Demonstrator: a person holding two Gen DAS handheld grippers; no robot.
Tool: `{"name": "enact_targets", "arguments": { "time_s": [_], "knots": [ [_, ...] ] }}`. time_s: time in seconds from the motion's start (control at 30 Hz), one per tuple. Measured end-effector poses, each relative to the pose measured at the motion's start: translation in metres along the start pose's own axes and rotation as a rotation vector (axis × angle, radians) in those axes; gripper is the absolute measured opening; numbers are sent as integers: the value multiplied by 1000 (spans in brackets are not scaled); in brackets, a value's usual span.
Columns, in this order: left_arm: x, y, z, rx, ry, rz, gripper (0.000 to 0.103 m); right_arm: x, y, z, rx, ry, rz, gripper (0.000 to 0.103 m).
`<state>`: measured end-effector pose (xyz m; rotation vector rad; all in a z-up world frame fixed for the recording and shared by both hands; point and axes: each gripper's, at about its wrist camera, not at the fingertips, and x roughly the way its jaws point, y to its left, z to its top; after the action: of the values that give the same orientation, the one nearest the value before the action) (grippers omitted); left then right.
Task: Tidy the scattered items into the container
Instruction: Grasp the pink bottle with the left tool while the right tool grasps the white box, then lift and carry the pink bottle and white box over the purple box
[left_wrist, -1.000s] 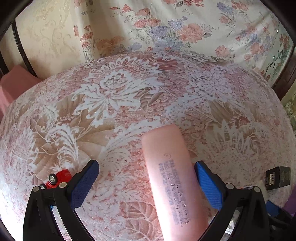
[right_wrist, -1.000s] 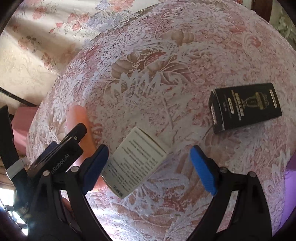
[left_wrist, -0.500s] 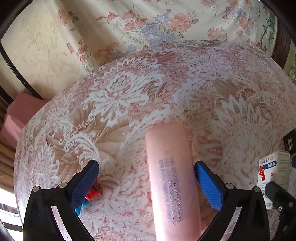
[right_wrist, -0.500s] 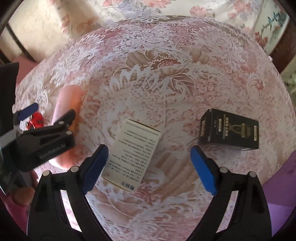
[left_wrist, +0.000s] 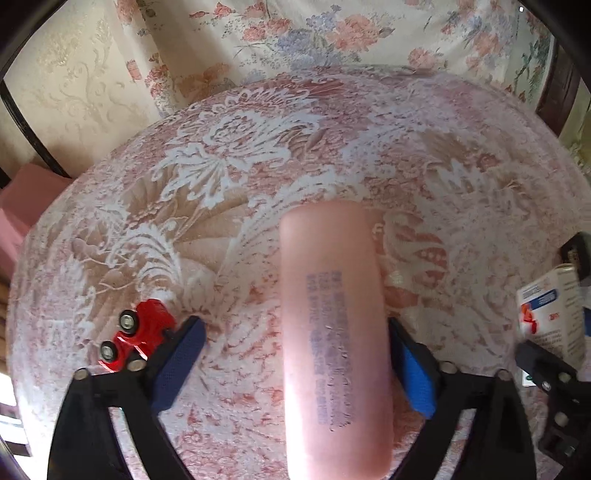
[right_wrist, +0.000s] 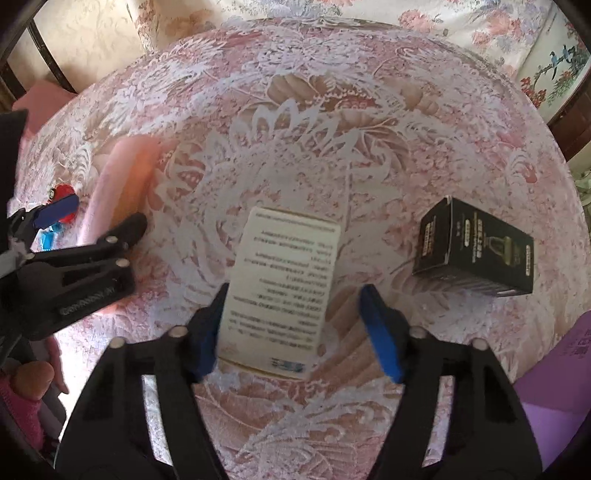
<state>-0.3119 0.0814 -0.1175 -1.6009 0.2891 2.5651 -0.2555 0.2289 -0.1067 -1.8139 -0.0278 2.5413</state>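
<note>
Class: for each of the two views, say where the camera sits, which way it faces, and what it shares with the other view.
Left wrist view: sits on the left claw, looking forward and down at the table; its open fingers straddle a pink tube, a red toy car at left.
Right wrist view: sits on the right claw, looking down at the table; open fingers flank a white box, a black box at right.
Shared: tube, car, white box; each view shows the other claw.
</note>
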Motion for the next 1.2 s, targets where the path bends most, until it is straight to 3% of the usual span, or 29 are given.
{"name": "enact_targets", "arguments": {
  "time_s": [0.07, 0.13, 0.17, 0.23, 0.9, 1.2],
  "knots": [
    [0, 0, 1, 1, 4, -27, 82, -3, 4, -1, -22, -12, -9, 55],
    [-2, -3, 1, 9, 3, -68, 53, -6, 8, -1, -41, -18, -13, 44],
    [-4, -5, 1, 14, 2, -85, 51, -7, 10, -1, -51, -22, -16, 44],
    [-5, -12, 0, 48, -1, -53, 50, -9, 15, -3, -81, -34, -36, 44],
    [-34, -12, -19, 76, -30, -178, 49, -17, 24, -20, -93, -46, 23, 44],
    [-76, -5, -24, 98, -75, -173, 49, -60, 20, -37, -98, -73, 76, 44]
  ]
}}
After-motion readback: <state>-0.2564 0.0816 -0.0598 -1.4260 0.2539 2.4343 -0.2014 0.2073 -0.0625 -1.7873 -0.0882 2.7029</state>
